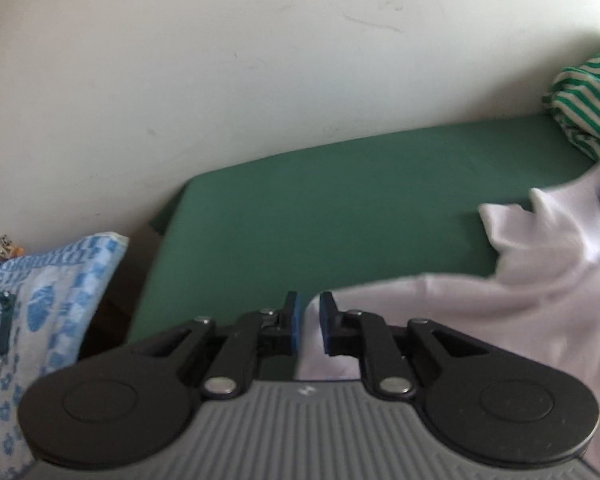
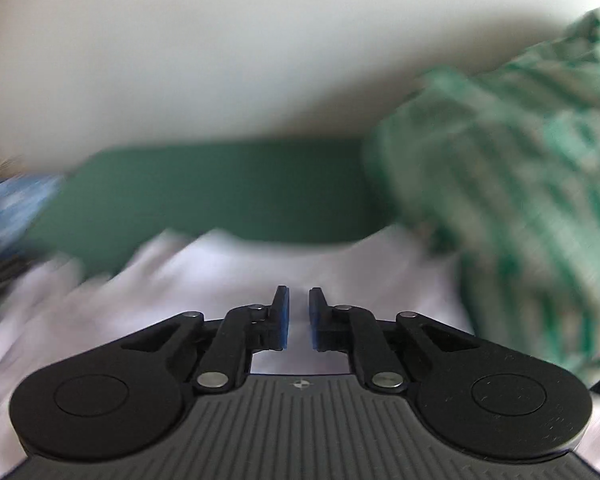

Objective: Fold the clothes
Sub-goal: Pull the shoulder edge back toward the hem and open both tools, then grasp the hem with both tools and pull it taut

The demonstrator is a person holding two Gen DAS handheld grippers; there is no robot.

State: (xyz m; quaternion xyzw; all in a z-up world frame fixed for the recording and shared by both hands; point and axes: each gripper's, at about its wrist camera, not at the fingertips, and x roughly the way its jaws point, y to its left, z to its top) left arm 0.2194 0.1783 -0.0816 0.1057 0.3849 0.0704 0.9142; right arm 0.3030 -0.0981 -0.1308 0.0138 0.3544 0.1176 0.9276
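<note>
the left tongs [image 1: 309, 322], black with blue pads, stand a narrow gap apart; pale cloth shows through the gap, but whether the pads pinch it cannot be told. they sit at the near left edge of a pale lilac, soft knit garment [image 1: 520, 296]. the right tongs [image 2: 299, 316], of the same make, are also parted by a narrow slot, with the same pale lilac garment [image 2: 260, 264] spread beneath and beyond them; the view is smeared by motion, so contact or grip there cannot be told either.

the lilac garment lies loosely spread and rumpled on a flat dark green surface [image 1: 320, 216], perhaps a bed or mat, against a plain off-white wall [image 1: 260, 60]. one part of it rises into a peaked, blurred flap toward the far right in the left wrist view.

it looks light, limp and thin, likely to sag and slide rather than hold a crease, so a hem or corner edge seems the best place to take hold, one point for each tongs.

a crumpled green-and-white striped garment [image 2: 520, 200] is heaped at the right, just beside or touching the lilac one. a blue-and-white patterned cloth [image 1: 56, 304] sits off the surface's left edge.
</note>
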